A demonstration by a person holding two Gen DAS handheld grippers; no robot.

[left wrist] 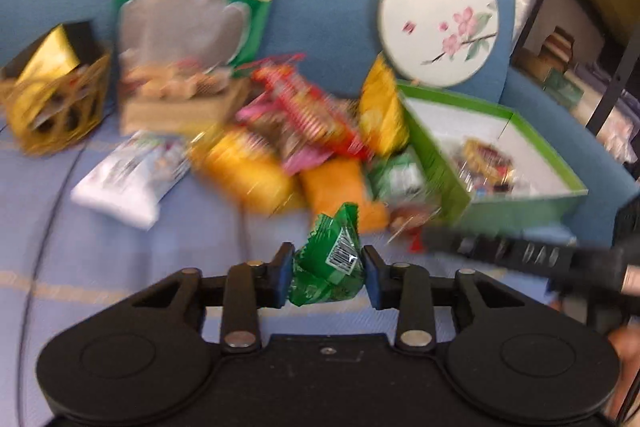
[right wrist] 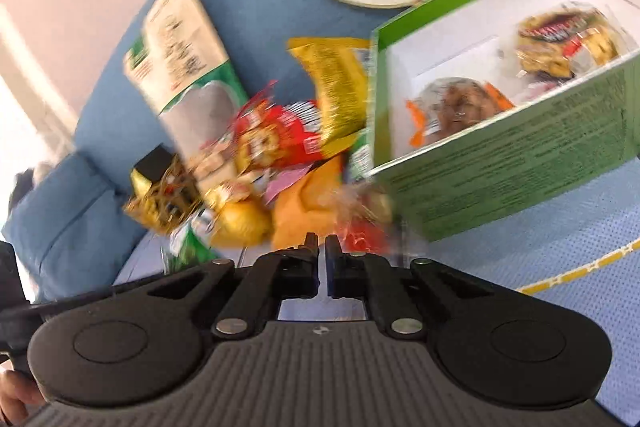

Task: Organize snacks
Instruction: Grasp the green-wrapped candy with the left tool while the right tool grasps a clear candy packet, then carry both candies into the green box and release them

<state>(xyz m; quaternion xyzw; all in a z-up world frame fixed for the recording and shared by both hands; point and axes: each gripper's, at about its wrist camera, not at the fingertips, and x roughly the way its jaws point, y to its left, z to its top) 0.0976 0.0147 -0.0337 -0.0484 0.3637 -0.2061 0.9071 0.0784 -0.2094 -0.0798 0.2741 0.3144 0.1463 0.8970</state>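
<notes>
In the left wrist view my left gripper [left wrist: 327,273] is shut on a crumpled green snack packet [left wrist: 332,259] with a barcode, its blue pads [left wrist: 283,277] pressing both sides. It hangs above the light blue mat, in front of a blurred pile of snacks [left wrist: 304,147]. An open green box [left wrist: 440,171] with a white inside holds several wrapped snacks [left wrist: 486,161] at the right. In the right wrist view my right gripper [right wrist: 321,245] is shut with nothing between its fingers, just before the same snack pile [right wrist: 296,163] and left of the green box [right wrist: 520,175].
A tall kraft snack bag [left wrist: 192,7] and a round blossom-painted fan [left wrist: 438,19] lean on the blue sofa back. A gold wire basket [left wrist: 56,107] stands at the left, with a white packet [left wrist: 128,179] beside it. A dark shelf [left wrist: 608,27] lies at the far right.
</notes>
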